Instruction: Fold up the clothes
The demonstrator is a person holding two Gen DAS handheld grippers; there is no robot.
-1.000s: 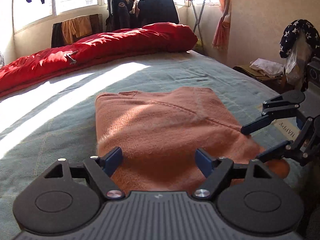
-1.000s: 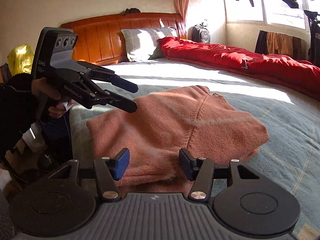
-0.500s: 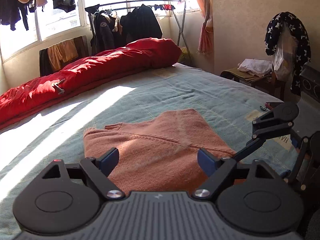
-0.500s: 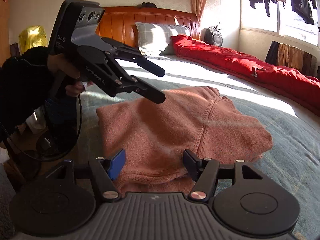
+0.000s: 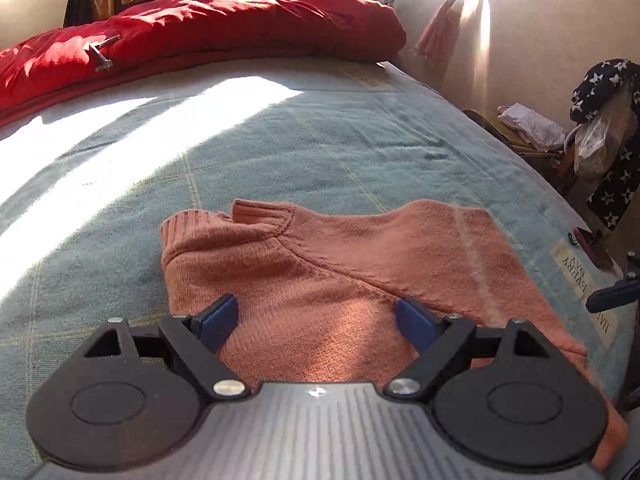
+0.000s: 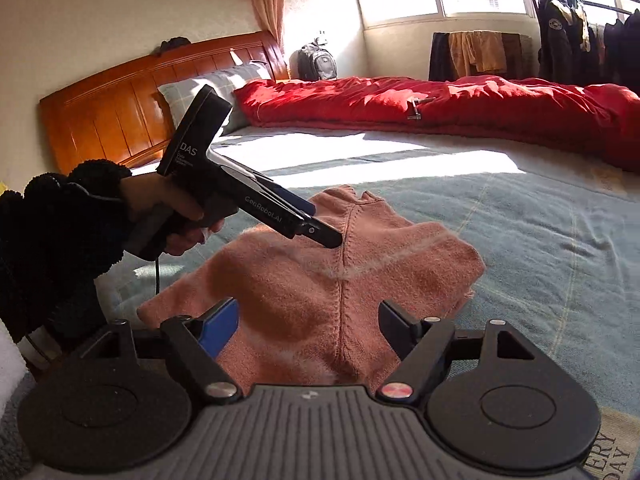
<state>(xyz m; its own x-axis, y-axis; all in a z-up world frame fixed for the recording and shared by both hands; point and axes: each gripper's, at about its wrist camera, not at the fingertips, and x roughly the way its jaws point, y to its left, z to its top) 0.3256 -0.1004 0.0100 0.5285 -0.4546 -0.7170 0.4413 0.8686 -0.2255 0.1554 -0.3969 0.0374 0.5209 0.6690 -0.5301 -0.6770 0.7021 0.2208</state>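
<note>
On the bed [image 5: 360, 140] lies a salmon knit sweater [image 5: 340, 272], folded compact, long axis left-right. Left gripper [image 5: 316, 316] and right gripper [image 6: 308, 320] both hover over its near edge, fingers spread wide, holding nothing.

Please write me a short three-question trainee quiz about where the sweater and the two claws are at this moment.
1. True or false: the left claw is shut on the orange sweater.
2. What lies along the far side of the bed? A) a red quilt B) a white towel C) a stack of books
3. Fill in: the right claw has its fingers ____ with the sweater showing between them.

Key
1. False: both blue pads stand wide apart, gripping nothing.
2. A, the red quilt.
3. open
</note>
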